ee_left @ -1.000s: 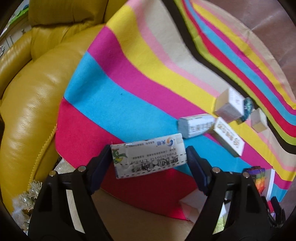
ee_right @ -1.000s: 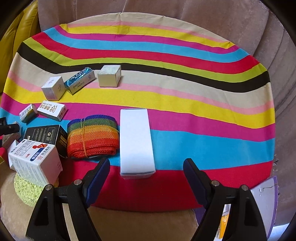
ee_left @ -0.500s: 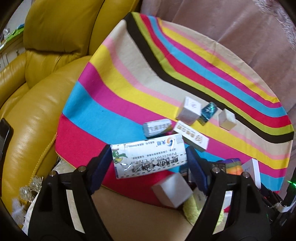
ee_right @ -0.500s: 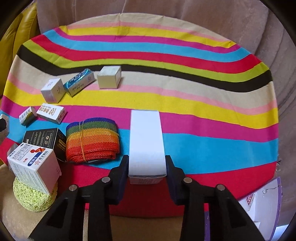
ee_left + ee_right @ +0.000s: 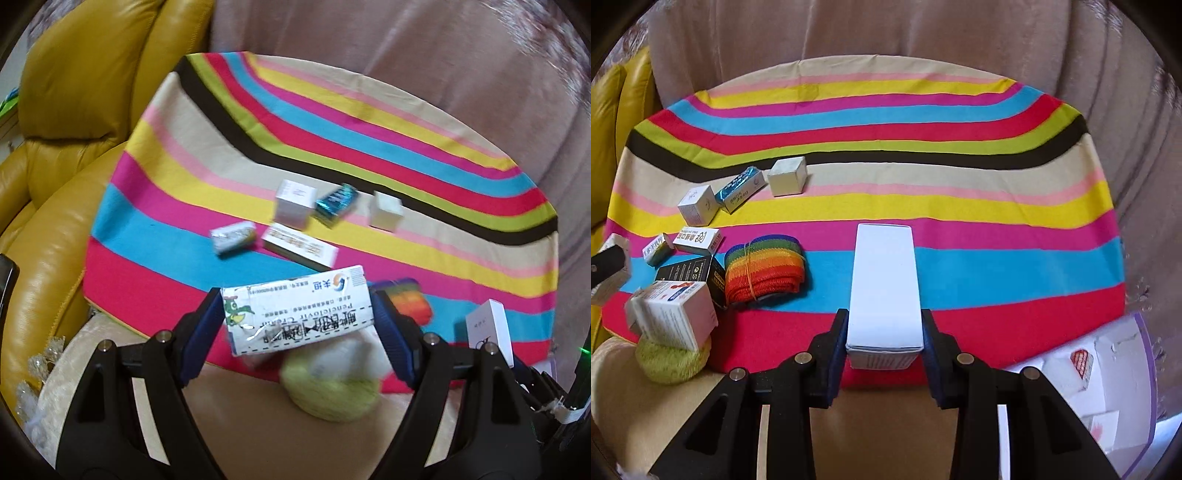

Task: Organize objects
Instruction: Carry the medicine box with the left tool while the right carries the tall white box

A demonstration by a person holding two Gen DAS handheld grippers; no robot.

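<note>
Two hand-held grippers each clamp one carton: cream box (image 5: 297,309), white box (image 5: 884,291).

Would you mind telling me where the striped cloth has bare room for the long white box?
The striped cloth lies bare ahead and right of the long white box in the right gripper. Its left part is crowded: the rainbow band roll, black box and small cartons.

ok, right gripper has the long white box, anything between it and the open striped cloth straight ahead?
Nothing visible. The right gripper is shut on the long white box, and the striped cloth ahead and to its right is bare. The rainbow knitted roll and the small boxes sit off to the left, apart from it.
</note>
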